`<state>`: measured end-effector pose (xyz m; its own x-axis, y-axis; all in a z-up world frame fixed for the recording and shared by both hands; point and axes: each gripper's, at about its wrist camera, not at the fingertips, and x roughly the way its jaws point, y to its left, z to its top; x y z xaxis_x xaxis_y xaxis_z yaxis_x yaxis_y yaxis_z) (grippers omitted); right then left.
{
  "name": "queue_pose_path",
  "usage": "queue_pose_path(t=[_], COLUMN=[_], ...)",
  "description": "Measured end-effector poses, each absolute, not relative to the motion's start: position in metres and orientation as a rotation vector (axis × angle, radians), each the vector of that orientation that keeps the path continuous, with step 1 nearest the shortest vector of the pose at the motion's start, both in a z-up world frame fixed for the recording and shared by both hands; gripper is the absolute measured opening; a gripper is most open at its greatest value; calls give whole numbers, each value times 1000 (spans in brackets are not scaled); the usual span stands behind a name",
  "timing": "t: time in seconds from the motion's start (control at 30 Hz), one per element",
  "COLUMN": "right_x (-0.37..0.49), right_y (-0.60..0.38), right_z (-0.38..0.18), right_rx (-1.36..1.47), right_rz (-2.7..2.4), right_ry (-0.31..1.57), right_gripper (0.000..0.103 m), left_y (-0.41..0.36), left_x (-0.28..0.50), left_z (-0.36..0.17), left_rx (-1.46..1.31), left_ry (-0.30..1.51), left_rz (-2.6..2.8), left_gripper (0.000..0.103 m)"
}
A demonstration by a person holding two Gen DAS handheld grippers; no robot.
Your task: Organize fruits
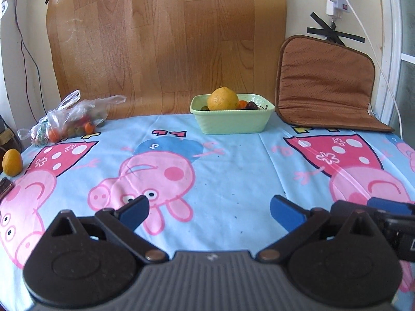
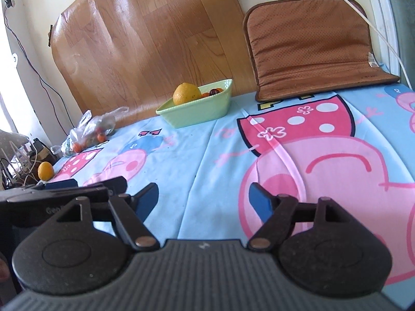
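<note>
Both pairs of blue fingers spread wide and empty: the left gripper (image 1: 209, 211) and right gripper (image 2: 203, 199) side by side above the cartoon tablecloth (image 1: 233, 160); beyond, a green bowl (image 1: 231, 121) holds a large yellow citrus (image 1: 223, 98) and small dark and orange fruits; far left, a plastic bag (image 1: 70, 119) of small fruits, a loose orange (image 1: 12, 162) near it; a brown cushion (image 1: 326, 83) leans at the wall.

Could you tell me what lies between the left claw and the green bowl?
Only bare cartoon tablecloth lies between the left claw and green bowl, per the left wrist view.
</note>
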<state>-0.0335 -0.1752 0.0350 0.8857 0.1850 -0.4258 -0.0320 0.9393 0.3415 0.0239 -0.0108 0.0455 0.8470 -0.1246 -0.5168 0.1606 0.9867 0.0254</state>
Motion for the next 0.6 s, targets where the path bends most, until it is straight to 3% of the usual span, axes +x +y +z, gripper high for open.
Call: queue_pose_path(t=[0.6], right_x=[-31], right_y=[-176], right_z=[30], right_rx=[349], right_rz=[99], right_ry=[481], right_gripper=[83], left_y=[-18], left_x=[20], left_z=[45], left_rx=[139], left_ry=[518], left_rz=[-43], left_gripper=[103])
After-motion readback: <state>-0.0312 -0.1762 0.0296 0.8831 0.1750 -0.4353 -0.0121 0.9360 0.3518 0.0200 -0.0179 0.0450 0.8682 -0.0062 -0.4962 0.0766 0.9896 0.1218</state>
